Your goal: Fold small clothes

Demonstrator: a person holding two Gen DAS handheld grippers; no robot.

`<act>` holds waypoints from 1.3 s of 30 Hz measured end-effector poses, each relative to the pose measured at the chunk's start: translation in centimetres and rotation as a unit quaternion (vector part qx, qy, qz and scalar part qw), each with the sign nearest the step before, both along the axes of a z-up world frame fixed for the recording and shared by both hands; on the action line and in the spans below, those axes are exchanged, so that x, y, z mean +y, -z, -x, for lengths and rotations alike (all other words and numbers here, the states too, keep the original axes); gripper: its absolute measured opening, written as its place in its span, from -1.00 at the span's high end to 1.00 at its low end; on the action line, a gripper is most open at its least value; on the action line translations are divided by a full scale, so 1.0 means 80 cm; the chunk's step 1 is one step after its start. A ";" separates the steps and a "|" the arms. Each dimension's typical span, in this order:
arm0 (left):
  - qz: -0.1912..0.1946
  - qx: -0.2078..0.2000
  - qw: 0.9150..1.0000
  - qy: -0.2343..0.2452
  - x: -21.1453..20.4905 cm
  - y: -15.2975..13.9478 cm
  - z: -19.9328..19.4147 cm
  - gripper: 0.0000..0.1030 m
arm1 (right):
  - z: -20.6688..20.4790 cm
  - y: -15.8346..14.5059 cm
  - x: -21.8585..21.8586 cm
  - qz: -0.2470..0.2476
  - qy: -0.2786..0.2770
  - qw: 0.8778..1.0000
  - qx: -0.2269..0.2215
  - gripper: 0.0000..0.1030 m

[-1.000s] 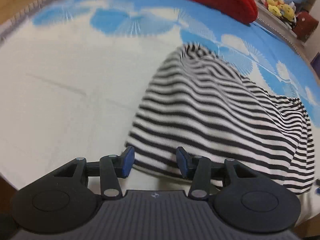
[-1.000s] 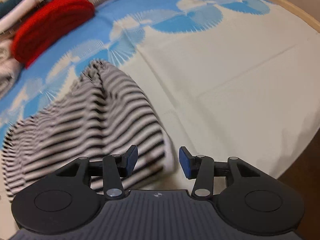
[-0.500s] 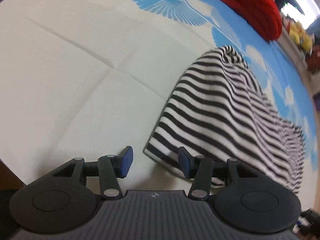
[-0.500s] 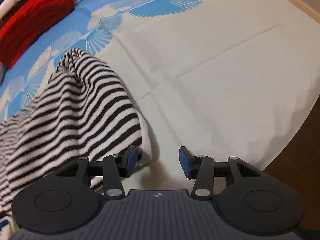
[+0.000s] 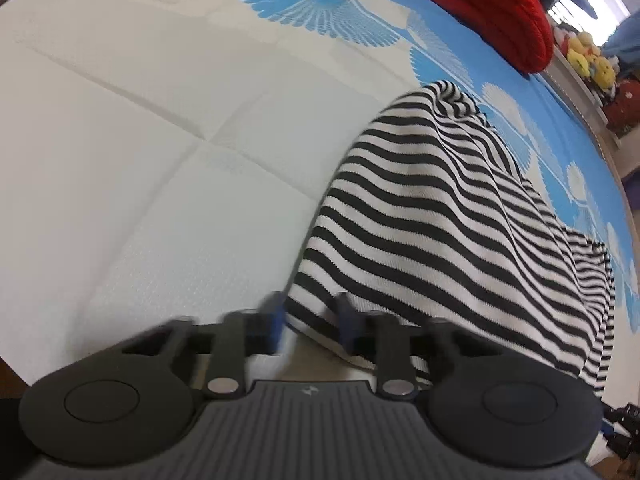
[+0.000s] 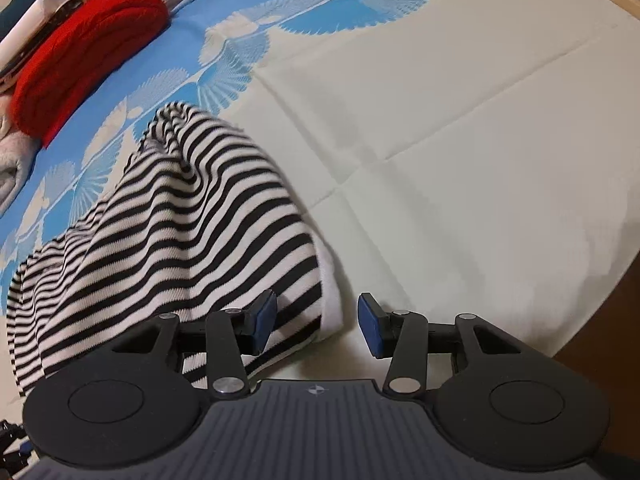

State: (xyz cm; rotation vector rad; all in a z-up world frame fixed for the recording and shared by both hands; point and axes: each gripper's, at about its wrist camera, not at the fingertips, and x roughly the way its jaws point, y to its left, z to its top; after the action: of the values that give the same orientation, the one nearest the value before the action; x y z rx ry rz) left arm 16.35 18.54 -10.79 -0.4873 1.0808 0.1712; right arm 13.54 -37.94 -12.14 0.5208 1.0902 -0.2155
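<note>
A black-and-white striped garment [image 5: 440, 216] lies bunched on the bed. In the left wrist view its near left corner sits between the fingers of my left gripper [image 5: 310, 322], whose blurred jaws stand part closed around the hem. In the right wrist view the same garment [image 6: 180, 232] has its white-edged right corner at my right gripper [image 6: 316, 322]. That gripper is open, with the left pad over the fabric and the right pad over bare sheet.
The bed sheet [image 6: 460, 140] is cream near me and blue with white fan shapes farther off. A folded red knit [image 5: 480, 4] lies at the far side, also in the right wrist view [image 6: 80, 48]. Plush toys [image 5: 588, 60] stand beyond. The bed edge [image 6: 592, 320] drops off at right.
My left gripper's jaws have narrowed around the garment's left corner and blur with motion. My right gripper has moved left so the right corner lies between its open jaws.
</note>
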 end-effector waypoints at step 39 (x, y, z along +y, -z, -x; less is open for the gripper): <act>-0.060 -0.045 0.985 0.155 -0.110 -0.050 -0.008 0.31 | -0.017 -0.031 0.098 0.062 -0.136 0.987 -0.052 0.29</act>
State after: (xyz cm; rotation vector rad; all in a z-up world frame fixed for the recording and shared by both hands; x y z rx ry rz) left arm 17.01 9.73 -6.81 -0.2125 1.0382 -0.0601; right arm 14.87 -30.10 -9.63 0.2648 1.0262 -0.0153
